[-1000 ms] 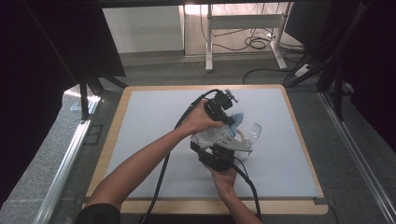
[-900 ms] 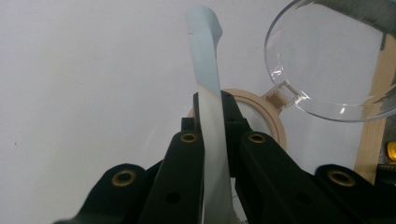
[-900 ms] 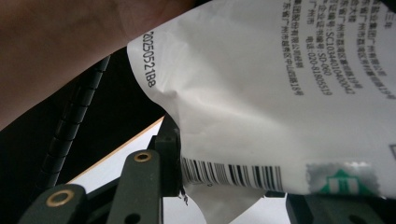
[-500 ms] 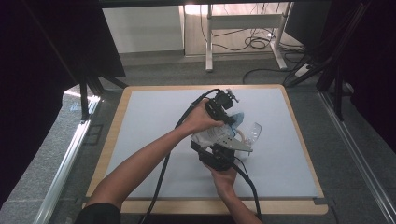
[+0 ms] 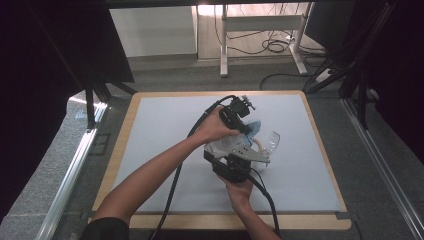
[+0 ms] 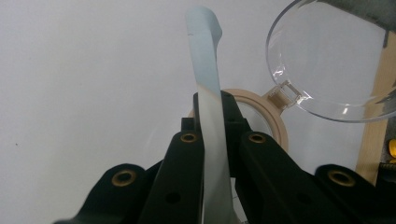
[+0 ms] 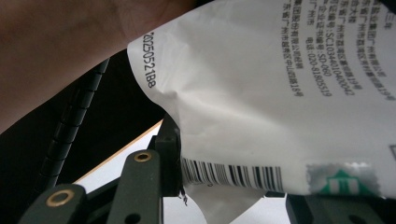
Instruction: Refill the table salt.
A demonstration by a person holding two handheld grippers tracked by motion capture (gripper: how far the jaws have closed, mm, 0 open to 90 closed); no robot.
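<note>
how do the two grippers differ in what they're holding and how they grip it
The left gripper has its jaws pressed tight on a thin pale blue strip seen edge-on; the right gripper has its jaws set wider around a puffy white packet printed with text and a barcode. In the high view the left gripper sits farther from the person, the right gripper nearer. Both are held over the grey mat, close together.

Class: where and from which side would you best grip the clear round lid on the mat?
Probably by the clear round lid's thin rim, from the open far side, away from its hinge tab on the beige ring.
</note>
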